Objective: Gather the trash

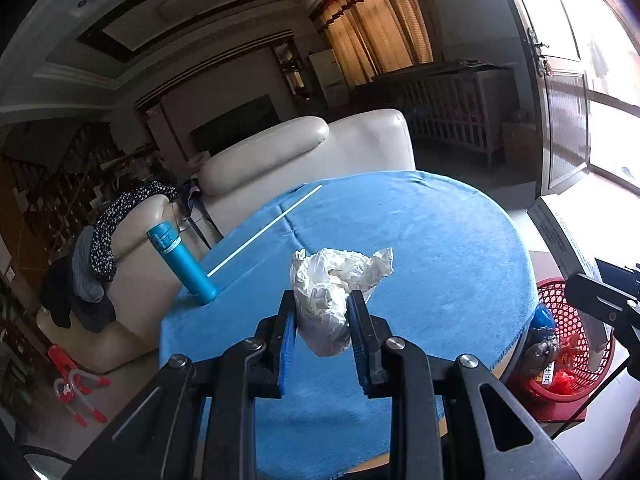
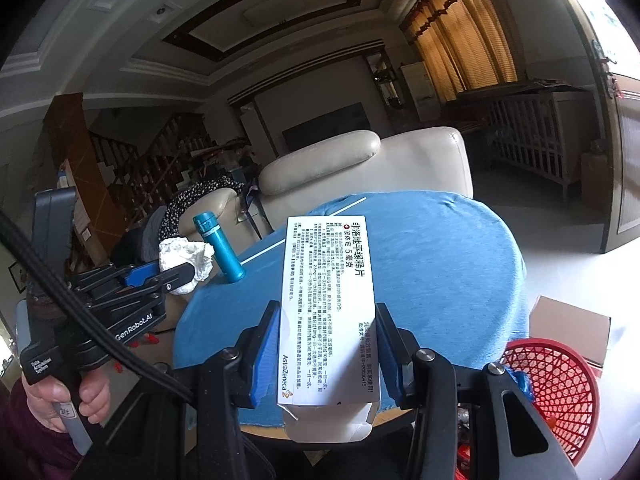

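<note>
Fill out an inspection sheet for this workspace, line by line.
Surface: round table under blue cloth.
Job's things: crumpled white wrapper; white medicine box; red basket beside the table, trash inside.
Clutter: teal flask, white stick.
Grippers: left gripper jaws clamp the wrapper; right gripper jaws clamp the box.
Cables: black cable by the left gripper.
Surroundings: cream sofa, draped clothes.

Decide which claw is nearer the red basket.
Right. The right claw, gripping the medicine box, is beside the red basket; the left claw, holding crumpled paper, is farther away.
</note>
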Demonstrator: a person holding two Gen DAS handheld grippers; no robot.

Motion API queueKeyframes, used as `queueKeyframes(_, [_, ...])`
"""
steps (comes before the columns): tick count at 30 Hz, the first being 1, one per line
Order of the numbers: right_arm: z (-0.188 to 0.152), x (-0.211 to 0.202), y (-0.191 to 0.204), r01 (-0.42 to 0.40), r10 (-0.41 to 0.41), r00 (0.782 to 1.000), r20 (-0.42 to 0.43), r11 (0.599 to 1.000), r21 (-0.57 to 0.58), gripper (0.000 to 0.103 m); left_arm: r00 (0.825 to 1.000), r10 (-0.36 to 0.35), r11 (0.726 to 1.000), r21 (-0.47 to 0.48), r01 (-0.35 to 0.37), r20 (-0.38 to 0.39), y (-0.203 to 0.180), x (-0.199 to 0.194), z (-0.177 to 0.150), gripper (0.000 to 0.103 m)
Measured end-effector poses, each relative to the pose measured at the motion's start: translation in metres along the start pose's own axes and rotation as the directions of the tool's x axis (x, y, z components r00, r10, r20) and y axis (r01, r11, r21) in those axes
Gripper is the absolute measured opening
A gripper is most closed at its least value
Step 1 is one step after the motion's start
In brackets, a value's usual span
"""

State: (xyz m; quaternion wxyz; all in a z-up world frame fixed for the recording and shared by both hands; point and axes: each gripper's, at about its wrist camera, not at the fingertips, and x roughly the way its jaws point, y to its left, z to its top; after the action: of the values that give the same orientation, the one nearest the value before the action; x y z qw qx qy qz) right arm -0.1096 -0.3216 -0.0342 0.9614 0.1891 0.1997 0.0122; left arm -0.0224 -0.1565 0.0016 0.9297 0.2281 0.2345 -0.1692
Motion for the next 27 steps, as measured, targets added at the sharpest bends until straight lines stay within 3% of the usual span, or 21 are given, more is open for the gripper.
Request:
queueKeyframes(21, [0.002,-0.042,-0.07,0.045,-0.058,0.995,0.08,0.987,0.153,0.048,0.995,-0.092,0.99,0.103,0.094,-0.024,-0.08,0.01,0.026,0.027])
queueKeyframes(27, [0.002,-0.048,-0.083,0.043,-0.06,0.994,0.089,0.982,0.184,0.048,0.996,-0.087,0.988,0.123,0.09,-0.031,-0.09,0.01,0.028,0.027])
